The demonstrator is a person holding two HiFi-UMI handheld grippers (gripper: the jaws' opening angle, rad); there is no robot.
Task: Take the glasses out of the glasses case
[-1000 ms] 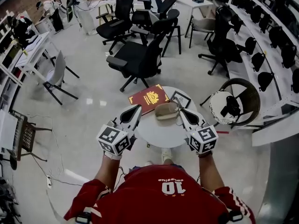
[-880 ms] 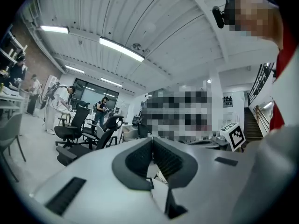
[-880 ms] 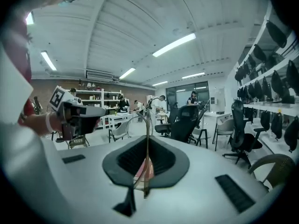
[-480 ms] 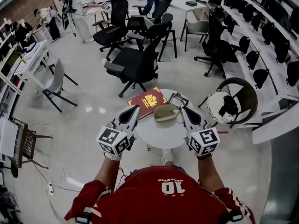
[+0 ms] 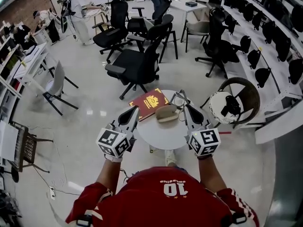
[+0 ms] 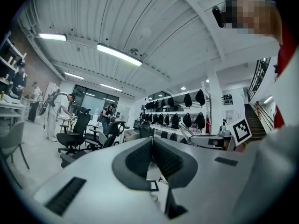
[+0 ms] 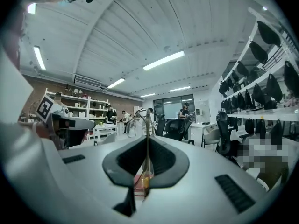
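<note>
Since the right gripper [image 5: 185, 107] has risen slightly, the glasses [image 5: 178, 98], pinched by a thin arm between its jaws, now hang at one o'clock of the glasses case [image 5: 166, 113], seemingly clear of it, so removal looks done. The left gripper [image 5: 134, 110] has its jaws pressed together, empty.

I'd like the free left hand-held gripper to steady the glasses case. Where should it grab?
Probably the glasses case at its left end, pinched across its short width, coming from the left: it lies flat and oblong on the table, and the right hand-held gripper with the glasses crowds its right side.
</note>
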